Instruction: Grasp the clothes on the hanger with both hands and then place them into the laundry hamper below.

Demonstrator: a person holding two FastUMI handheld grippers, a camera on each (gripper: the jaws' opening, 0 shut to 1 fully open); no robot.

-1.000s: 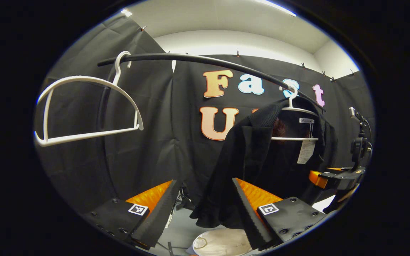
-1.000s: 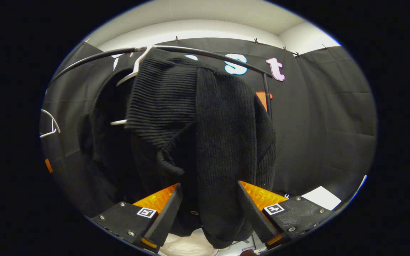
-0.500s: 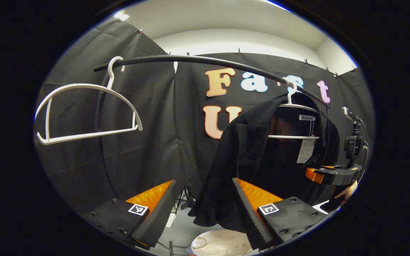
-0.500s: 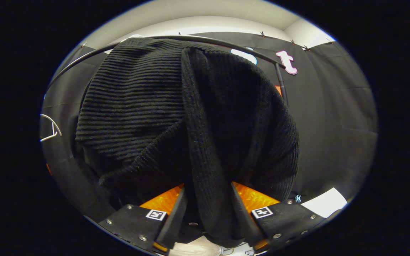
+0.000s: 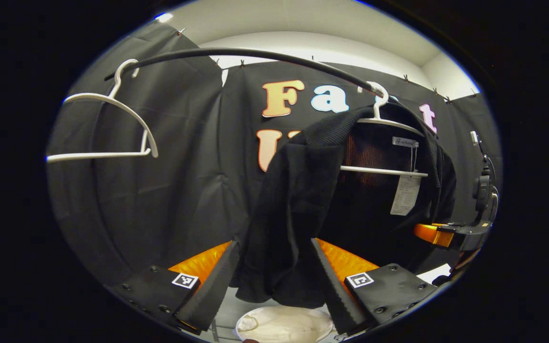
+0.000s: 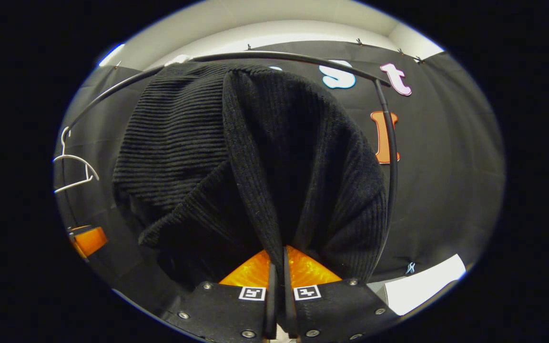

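Note:
A black knitted cardigan [image 5: 303, 200] hangs on a white hanger [image 5: 384, 169] from a black rail [image 5: 255, 55]. In the left gripper view my left gripper [image 5: 272, 281] is open, its fingers either side of the cardigan's lower front edge without pressing it. In the right gripper view my right gripper [image 6: 278, 295] is shut on a ribbed edge of the cardigan [image 6: 255, 157], the fabric pinched between the two pads. The right gripper [image 5: 451, 233] also appears at the far right of the left gripper view. A white laundry hamper [image 5: 281, 326] sits below the cardigan.
An empty white hanger [image 5: 107, 128] hangs at the left end of the rail; in the right gripper view it [image 6: 72, 166] is far left. The rail's upright post [image 6: 391, 152] stands right of the cardigan. A white sheet [image 6: 422, 286] lies low on the right.
My right gripper has gone from open around the cardigan's edge to shut on it. My left gripper has moved closer, so the cardigan's hem now lies between its fingers.

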